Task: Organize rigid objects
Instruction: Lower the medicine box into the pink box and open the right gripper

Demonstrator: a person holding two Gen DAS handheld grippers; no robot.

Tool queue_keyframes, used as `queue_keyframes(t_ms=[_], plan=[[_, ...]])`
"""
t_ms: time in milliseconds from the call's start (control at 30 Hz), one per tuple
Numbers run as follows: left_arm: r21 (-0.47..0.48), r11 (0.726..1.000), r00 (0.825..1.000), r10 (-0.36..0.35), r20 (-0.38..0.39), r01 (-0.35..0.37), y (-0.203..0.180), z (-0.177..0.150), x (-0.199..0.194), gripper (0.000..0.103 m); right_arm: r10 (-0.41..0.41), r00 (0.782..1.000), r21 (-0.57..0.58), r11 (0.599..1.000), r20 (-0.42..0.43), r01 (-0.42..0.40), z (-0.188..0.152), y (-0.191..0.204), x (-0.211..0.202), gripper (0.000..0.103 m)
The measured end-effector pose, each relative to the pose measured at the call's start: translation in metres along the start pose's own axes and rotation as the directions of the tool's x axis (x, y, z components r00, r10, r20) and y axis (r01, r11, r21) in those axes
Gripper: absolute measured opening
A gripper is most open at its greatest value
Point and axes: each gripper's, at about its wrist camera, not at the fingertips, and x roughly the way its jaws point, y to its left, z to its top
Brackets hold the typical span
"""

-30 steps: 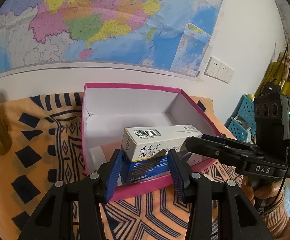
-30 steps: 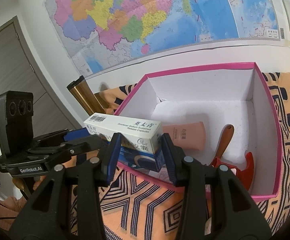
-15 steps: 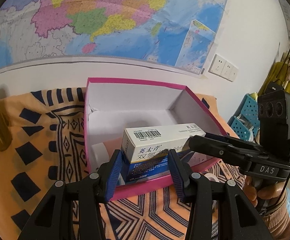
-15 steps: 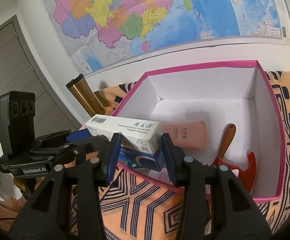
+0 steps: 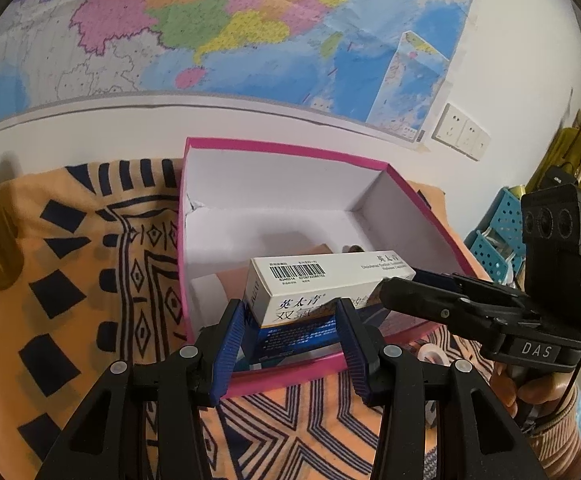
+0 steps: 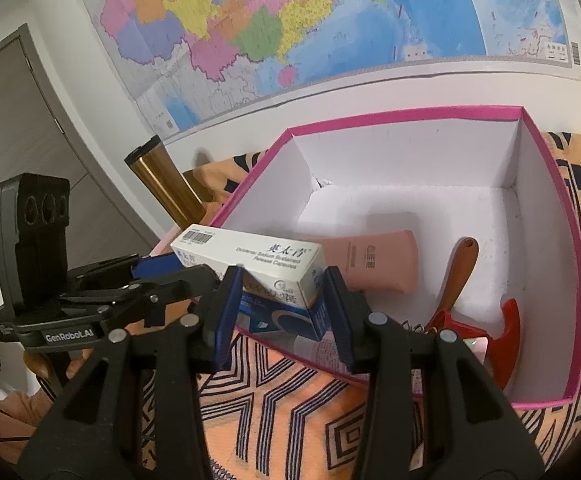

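So we've got both grippers clamped on the same medicine carton (image 5: 322,292), one at each end: the left gripper (image 5: 290,344) has its blue pads squeezed on the barcode end, and the right gripper (image 6: 284,312) is pinched on the other end. The carton hangs level over the near edge of the pink cardboard box (image 6: 546,264), above the rim, not resting inside. Down in the box we can see a peach tube (image 6: 374,266) lying flat, and next to it a brown-handled tool with a red head (image 6: 506,332). The box sits on an orange patterned cloth (image 5: 90,272), with a gold tumbler (image 6: 166,184) off to the left by the wall map (image 5: 230,28).
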Motion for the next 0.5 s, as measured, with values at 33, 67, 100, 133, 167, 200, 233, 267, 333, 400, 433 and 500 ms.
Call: queue_keyframes(t_ms=[33, 67, 100, 133, 167, 200, 233, 267, 333, 400, 433, 500], plan=[[-0.003, 1.000, 1.000, 0.002, -0.003, -0.002, 0.001, 0.000, 0.001, 0.046, -0.002, 1.000, -0.001, 1.000, -0.006, 0.002, 0.000, 0.000, 0.002, 0.045], [-0.008, 1.000, 1.000, 0.003, -0.007, -0.003, 0.002, -0.001, 0.002, 0.046, -0.004, 1.000, 0.001, 1.000, -0.013, 0.004, -0.001, -0.001, 0.004, 0.045], [-0.011, 1.000, 1.000, 0.004, -0.011, -0.004, 0.002, -0.001, 0.003, 0.046, -0.005, 1.000, 0.004, 1.000, -0.019, 0.005, 0.000, -0.003, 0.006, 0.045], [-0.014, 1.000, 1.000, 0.008, -0.014, -0.008, 0.003, -0.001, 0.004, 0.046, -0.008, 1.000, 0.005, 1.000, -0.023, 0.008, -0.001, -0.003, 0.008, 0.045], [-0.016, 1.000, 1.000, 0.014, -0.016, -0.014, 0.003, -0.001, 0.005, 0.046, -0.012, 0.999, 0.006, 1.000, -0.031, 0.012, -0.001, -0.004, 0.011, 0.045], [-0.018, 1.000, 1.000, 0.018, -0.018, -0.018, 0.003, -0.001, 0.006, 0.046, -0.015, 0.999, 0.005, 1.000, -0.037, 0.015, -0.001, -0.003, 0.013, 0.045], [-0.018, 1.000, 1.000, 0.018, -0.017, -0.018, 0.003, -0.001, 0.006, 0.046, -0.018, 0.999, 0.004, 1.000, -0.042, 0.018, -0.002, -0.004, 0.015, 0.045], [-0.019, 1.000, 1.000, 0.018, -0.017, -0.018, 0.003, -0.001, 0.005, 0.046, -0.026, 0.998, 0.003, 1.000, -0.049, 0.027, -0.002, -0.004, 0.017, 0.046], [-0.014, 1.000, 1.000, 0.027, -0.009, -0.027, 0.001, -0.002, 0.003, 0.046, -0.040, 0.998, -0.005, 0.999, -0.047, 0.040, -0.003, -0.002, 0.019, 0.047], [-0.007, 0.999, 0.999, 0.036, 0.000, -0.036, -0.001, -0.002, 0.001, 0.046, -0.039, 0.998, -0.004, 0.999, -0.040, 0.039, -0.003, -0.001, 0.018, 0.052], [-0.005, 0.999, 0.999, 0.040, 0.005, -0.040, -0.002, -0.002, -0.001, 0.046, -0.035, 0.999, -0.005, 0.999, -0.034, 0.035, -0.003, 0.000, 0.016, 0.055], [0.001, 0.999, 0.999, 0.043, 0.016, -0.043, -0.004, -0.002, -0.004, 0.046, -0.043, 0.999, -0.005, 0.999, -0.027, 0.043, -0.004, 0.001, 0.014, 0.056]])
